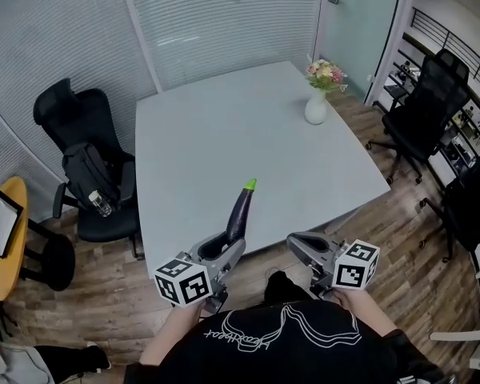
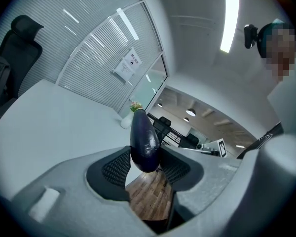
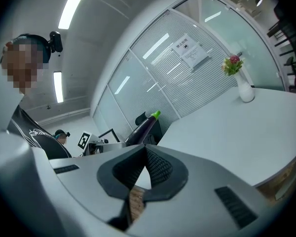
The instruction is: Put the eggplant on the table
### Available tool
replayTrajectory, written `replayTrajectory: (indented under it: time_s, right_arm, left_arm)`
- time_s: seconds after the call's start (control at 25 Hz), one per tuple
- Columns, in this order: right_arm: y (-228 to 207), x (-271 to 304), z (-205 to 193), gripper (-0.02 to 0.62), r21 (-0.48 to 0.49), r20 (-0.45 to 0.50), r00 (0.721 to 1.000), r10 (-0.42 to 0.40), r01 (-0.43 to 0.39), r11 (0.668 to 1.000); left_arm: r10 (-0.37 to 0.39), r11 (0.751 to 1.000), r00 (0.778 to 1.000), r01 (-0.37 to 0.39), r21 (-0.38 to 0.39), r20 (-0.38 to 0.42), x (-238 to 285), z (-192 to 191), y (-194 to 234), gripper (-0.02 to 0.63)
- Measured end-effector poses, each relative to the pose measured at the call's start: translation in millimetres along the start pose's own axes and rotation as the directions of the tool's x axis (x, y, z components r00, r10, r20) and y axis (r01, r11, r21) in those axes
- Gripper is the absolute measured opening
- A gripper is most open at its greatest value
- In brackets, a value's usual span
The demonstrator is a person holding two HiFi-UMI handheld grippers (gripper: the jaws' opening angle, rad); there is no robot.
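From the head view, the eggplant (image 1: 240,209) is seen gripped at its thick end by the left tongs (image 1: 229,247), green tip raised and tilted away, over the counter's (image 1: 224,126) near edge and not laid on it. The right tongs (image 1: 296,244) are held just beside, off that edge. In the left gripper view, the eggplant is pinched between both pads, with wood floor seen beneath. In the right gripper view, the tongs are clenched on nothing, and a vase (image 3: 245,91) is seen far across the counter.
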State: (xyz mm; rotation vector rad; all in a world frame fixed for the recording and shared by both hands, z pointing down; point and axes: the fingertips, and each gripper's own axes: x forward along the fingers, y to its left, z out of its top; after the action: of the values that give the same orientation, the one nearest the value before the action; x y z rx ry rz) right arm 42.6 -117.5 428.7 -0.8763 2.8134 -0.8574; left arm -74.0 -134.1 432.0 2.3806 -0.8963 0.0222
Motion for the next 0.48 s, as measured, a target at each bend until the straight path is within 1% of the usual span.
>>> replayTrajectory:
  time_s: [0.2,0.32,0.48]
  right_arm:
    - [-5,12,0,0.009,0.01,-0.026,0.999,0.025,-0.025,1.0]
    - [-10,24,6,0.009,0.023,-0.025,0.998,0.056,-0.055,0.998]
    - [-23,43,14,0.009,0.032,-0.031,0.997,0.074,-0.073,0.997]
  left_arm:
    - [0.037,0.999,0.999,-0.037,-0.014,0.013,-4,3,11,0.193]
    - [0.066,0.998,0.998,-0.066,-0.021,0.02,-4,10,22,0.193]
    - [0.102,0.994,0.995,-0.102,-0.025,0.02,1,17,39,0.193]
